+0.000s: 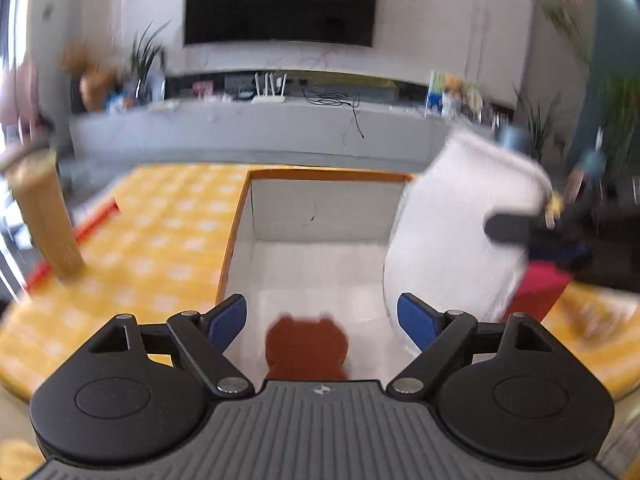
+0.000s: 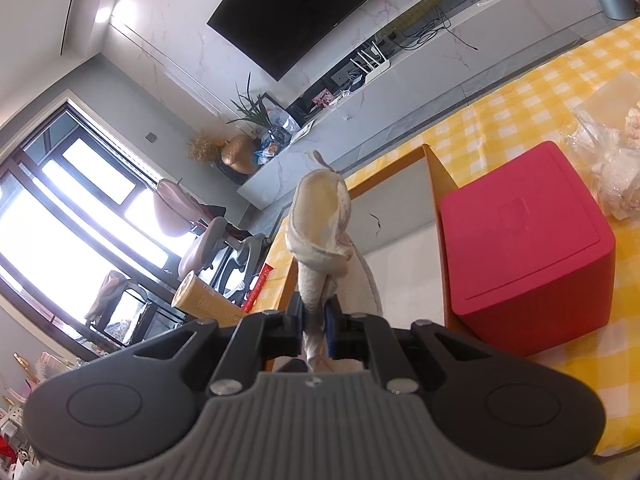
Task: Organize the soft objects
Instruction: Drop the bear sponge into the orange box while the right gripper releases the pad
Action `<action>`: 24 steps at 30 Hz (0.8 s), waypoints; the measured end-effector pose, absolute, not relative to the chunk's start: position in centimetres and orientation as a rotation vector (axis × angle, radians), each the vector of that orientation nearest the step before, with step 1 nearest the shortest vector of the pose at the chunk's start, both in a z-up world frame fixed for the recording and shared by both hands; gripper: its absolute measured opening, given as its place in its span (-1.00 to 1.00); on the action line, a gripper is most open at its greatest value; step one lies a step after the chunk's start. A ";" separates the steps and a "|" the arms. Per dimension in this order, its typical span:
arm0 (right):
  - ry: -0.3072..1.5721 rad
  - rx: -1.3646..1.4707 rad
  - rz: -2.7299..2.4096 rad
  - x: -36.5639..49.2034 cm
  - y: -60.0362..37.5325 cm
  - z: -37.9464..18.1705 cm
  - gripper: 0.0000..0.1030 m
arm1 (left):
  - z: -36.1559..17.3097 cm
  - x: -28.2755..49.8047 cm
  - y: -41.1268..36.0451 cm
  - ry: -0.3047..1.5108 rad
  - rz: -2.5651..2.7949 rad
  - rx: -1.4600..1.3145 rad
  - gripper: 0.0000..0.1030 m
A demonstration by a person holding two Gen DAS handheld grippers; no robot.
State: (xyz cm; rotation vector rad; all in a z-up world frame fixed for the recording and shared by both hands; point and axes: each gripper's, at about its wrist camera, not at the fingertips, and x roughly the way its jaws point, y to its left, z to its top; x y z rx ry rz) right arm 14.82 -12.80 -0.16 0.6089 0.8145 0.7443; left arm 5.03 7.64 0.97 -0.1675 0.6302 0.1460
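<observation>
In the left wrist view my left gripper (image 1: 322, 320) stands open over a white box with an orange rim (image 1: 320, 176). A brown plush toy (image 1: 306, 350) lies on the box floor below the gap, and neither blue pad presses on it. At the right a white soft cloth (image 1: 460, 220) hangs over the box's right side, held by my right gripper (image 1: 516, 226). In the right wrist view my right gripper (image 2: 316, 320) is shut on the white cloth (image 2: 320, 216), which sticks up from the pads above the box (image 2: 436, 168).
A red cube-shaped box (image 2: 528, 248) stands against the white box's right wall, also the red box (image 1: 536, 292). A tan cylinder (image 1: 48, 220) stands at the left on the yellow checked tablecloth (image 1: 168, 220). Crumpled plastic bags (image 2: 616, 176) lie at the far right.
</observation>
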 end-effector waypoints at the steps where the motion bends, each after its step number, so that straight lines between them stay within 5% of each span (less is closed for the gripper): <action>1: 0.813 0.606 0.742 14.7 -12.7 0.1 -0.83 | 1.1 5.1 8.8 0.620 0.166 -0.207 0.94; 17: 0.786 0.119 0.602 17.0 -3.2 2.0 -0.85 | 2.1 4.1 14.9 0.514 0.348 -0.323 0.94; 24: 0.646 -0.328 0.567 15.6 2.3 0.9 -0.85 | 2.3 4.1 14.1 0.485 0.408 -0.207 0.94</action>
